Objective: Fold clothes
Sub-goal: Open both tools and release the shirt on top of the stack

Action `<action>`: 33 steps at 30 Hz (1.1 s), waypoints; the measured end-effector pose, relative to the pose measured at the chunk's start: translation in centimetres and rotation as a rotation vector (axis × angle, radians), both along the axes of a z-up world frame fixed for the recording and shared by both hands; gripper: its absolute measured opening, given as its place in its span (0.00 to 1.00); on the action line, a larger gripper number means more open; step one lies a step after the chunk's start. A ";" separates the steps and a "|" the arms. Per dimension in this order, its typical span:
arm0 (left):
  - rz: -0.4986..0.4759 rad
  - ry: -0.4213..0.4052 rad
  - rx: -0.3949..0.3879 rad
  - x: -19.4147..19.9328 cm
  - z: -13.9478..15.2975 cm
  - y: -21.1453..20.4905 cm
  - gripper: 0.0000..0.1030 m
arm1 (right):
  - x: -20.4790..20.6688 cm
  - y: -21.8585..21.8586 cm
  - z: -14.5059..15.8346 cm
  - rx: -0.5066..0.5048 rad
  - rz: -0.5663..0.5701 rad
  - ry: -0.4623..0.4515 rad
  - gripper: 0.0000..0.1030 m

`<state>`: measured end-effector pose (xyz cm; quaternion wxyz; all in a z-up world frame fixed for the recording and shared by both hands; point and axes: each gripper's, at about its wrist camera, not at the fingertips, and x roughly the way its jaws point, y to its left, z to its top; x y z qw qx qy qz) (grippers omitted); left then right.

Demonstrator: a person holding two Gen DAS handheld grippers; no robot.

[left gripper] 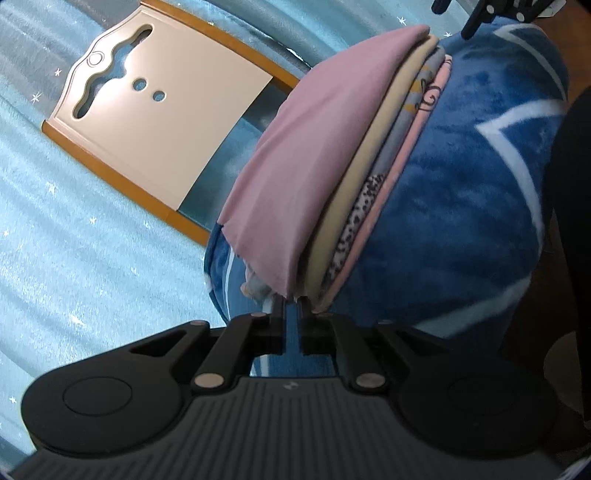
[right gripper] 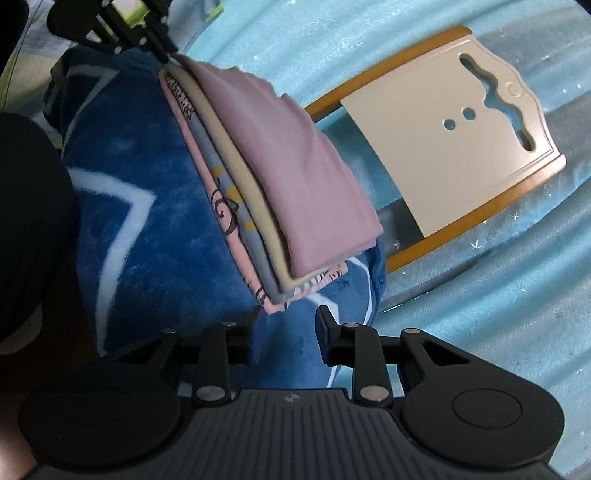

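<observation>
Along the left wrist view, the left gripper (left gripper: pixel 292 301) has its two fingers drawn narrow on the near corner of the pink garment (left gripper: pixel 310 147), the top layer of a stack of folded clothes; the pinch sits right at the hem, which I judge is the reason the top layer lies taut and flat over the cream piece (left gripper: pixel 354 192) and the patterned layers (left gripper: pixel 410 147) beneath it; the whole stack rests on a blue plush blanket (left gripper: pixel 461 221), which serves as a soft raised bed for folding; beyond it stands a cream chair back with an orange frame (left gripper: pixel 159 122) before a pale blue starred curtain (left gripper: pixel 74 240); at the top edge the right gripper (left gripper: pixel 480 14) shows only in part. Across the right wrist view, the right gripper (right gripper: pixel 288 317) has its fingers spread wide with nothing between them, just before the near corner of the stack, its left finger close beside the pink-edged bottom layer (right gripper: pixel 240 266) and not touching, so far as I can tell; the pink garment (right gripper: pixel 295 162) looks squared on the pile, so the fold seems nearly finished; the left gripper (right gripper: pixel 168 55) meets the far corner of the stack, and the blue plush blanket (right gripper: pixel 155 221) bulges under the load.
</observation>
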<state>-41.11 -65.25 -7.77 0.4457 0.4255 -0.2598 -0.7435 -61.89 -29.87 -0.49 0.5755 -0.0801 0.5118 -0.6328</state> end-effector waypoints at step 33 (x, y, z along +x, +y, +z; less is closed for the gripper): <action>-0.068 -0.064 -0.032 -3.2 0.5 -0.8 0.03 | 0.2 -2.7 -0.5 -0.034 0.053 0.086 0.04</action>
